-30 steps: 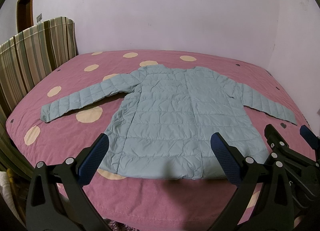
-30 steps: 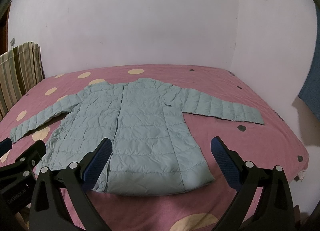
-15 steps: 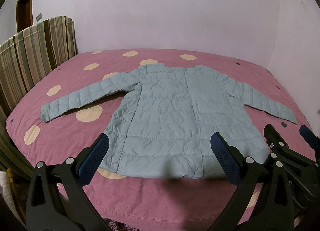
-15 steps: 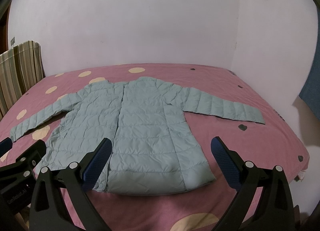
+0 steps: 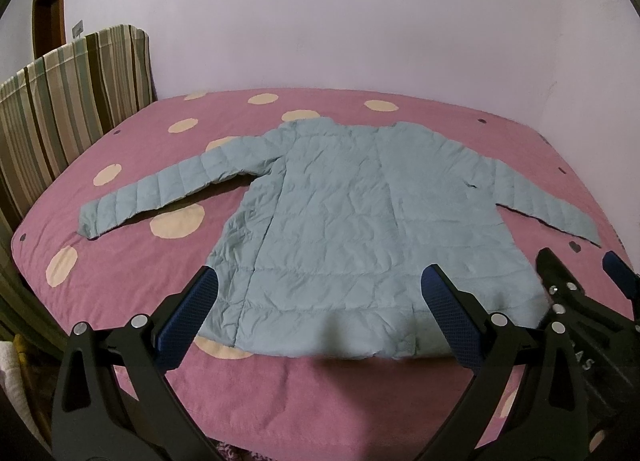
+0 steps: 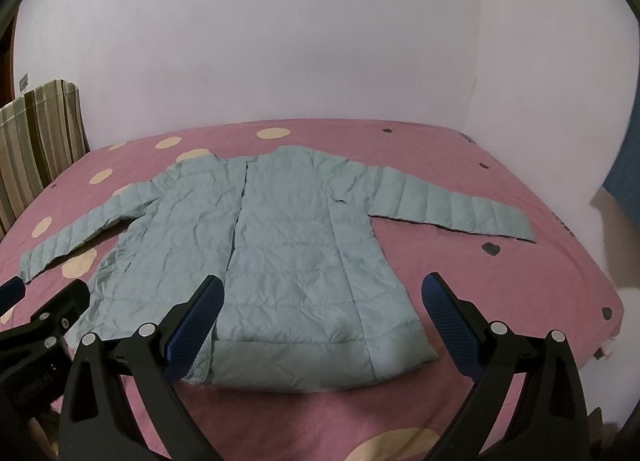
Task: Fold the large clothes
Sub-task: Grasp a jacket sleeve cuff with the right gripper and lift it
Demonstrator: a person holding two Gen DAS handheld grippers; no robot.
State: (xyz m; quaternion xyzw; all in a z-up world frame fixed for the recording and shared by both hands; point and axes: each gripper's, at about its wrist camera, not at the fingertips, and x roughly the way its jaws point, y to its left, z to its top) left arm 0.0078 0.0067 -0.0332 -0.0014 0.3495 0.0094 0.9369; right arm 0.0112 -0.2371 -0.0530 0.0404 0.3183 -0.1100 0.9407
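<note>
Black claw [image 5: 318, 317] frame, blue textured pads [image 5: 188, 321] (silver screws)

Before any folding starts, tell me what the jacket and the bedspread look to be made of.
The jacket looks like thin synthetic shell, probably nylon or polyester, over light padding: pale blue-green, faint sheen, stitched into horizontal quilted bands, finely crinkled. The bedspread looks like matte woven cotton or a blend: pink, printed with cream dots, no shine. Neither fibre can be confirmed from the pictures.

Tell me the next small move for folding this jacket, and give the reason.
Probably lower the left tongs toward the left sleeve to fold it across the body. The jacket lies flat on the pink bedspread with both sleeves spread outward, and both the left tongs and the right tongs hang open near the hem, gripping nothing.
</note>
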